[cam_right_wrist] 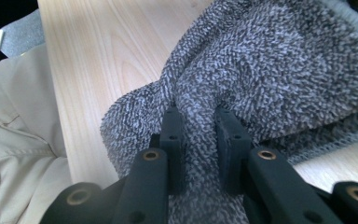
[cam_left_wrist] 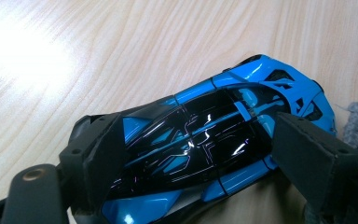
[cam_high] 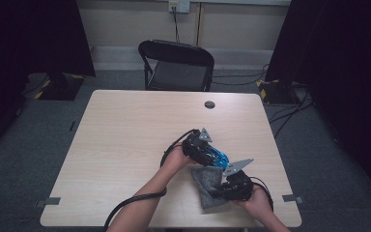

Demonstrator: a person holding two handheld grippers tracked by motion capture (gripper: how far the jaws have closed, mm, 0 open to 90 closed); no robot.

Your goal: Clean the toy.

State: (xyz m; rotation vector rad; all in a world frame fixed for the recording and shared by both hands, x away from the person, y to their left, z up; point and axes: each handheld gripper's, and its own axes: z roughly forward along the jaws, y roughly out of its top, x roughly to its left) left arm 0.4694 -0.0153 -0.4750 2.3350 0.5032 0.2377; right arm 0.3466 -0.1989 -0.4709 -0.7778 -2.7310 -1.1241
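A blue and black toy car (cam_left_wrist: 242,98) lies on the wooden table (cam_left_wrist: 121,56), and the pads of my left gripper (cam_left_wrist: 203,140) press on its two sides. In the high view the left gripper (cam_high: 211,154) is right of the table's middle, with the car (cam_high: 221,157) pointing toward the right hand. A grey fluffy cloth (cam_right_wrist: 270,70) lies on the table beside the car's nose. My right gripper (cam_right_wrist: 198,116) is shut on a fold of it. From above, the cloth (cam_high: 204,186) sits near the front edge, with the right gripper (cam_high: 220,191) at its right side.
A black folding chair (cam_high: 176,65) stands beyond the table's far edge. A round cable hole (cam_high: 209,104) is in the tabletop (cam_high: 125,145) near the back. Cables run over the floor at the right. The person's beige clothing (cam_right_wrist: 9,140) is close to the front edge.
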